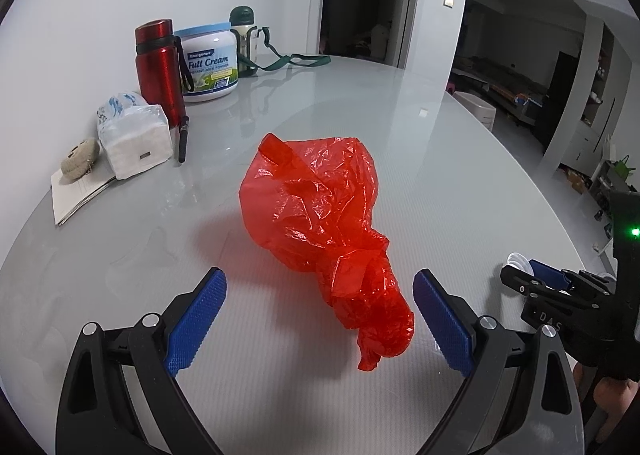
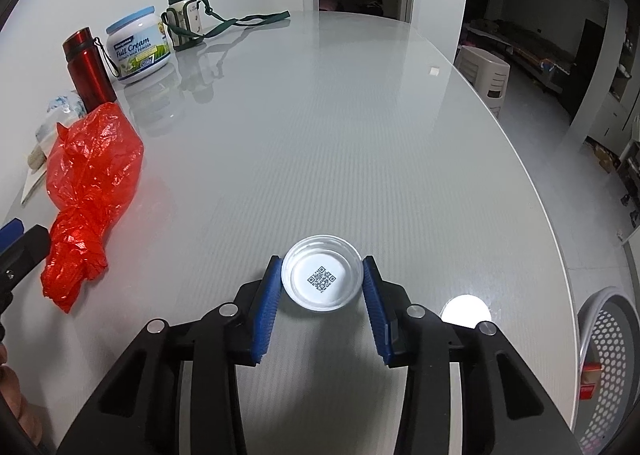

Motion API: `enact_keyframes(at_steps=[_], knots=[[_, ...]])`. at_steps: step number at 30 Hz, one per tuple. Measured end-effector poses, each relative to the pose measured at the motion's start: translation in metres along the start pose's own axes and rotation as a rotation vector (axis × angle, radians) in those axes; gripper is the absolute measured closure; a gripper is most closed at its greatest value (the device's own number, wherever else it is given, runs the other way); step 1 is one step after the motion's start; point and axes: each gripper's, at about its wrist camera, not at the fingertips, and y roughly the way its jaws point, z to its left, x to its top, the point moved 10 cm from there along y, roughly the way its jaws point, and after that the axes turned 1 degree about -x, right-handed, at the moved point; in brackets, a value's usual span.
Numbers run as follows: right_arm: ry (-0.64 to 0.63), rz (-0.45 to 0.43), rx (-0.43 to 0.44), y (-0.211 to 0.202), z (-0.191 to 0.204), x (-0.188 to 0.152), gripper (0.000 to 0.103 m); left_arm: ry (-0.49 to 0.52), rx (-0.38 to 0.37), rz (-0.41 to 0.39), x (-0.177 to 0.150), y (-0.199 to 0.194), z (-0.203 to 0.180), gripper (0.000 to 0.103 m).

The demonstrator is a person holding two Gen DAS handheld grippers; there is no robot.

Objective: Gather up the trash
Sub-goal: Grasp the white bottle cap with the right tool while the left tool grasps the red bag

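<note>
A crumpled red plastic bag (image 1: pixel 320 207) lies on the pale grey table (image 1: pixel 360 103). Its twisted tail reaches in between the fingers of my left gripper (image 1: pixel 320 279), which is open; neither blue pad touches the plastic. In the right wrist view the bag (image 2: pixel 92 175) is at the left, with a left fingertip (image 2: pixel 12 229) at the frame edge beside it. A small white round lid (image 2: pixel 322 277) with a QR code inside rests on the table. My right gripper (image 2: pixel 322 260) is shut on it, a blue pad against each side of its rim. The right gripper (image 1: pixel 550 281) also shows at the right of the left wrist view.
Along the wall at the back left stand a red flask (image 1: pixel 158 67), a Full Cream milk powder tub (image 1: pixel 208 63) and a green strapped bottle (image 1: pixel 244 39). Nearer are a tissue pack (image 1: pixel 132 135), a pen and papers (image 1: pixel 76 195). A perforated basket (image 2: pixel 608 367) stands beyond the table's right edge.
</note>
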Motion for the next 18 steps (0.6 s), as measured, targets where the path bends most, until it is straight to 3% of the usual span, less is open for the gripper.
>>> enact_keyframes(at_steps=[18], knots=[[0.073,-0.019,0.069,-0.012,-0.001,-0.008,0.064,0.023,-0.011,0.016,0.001,-0.002,-0.012,0.01]])
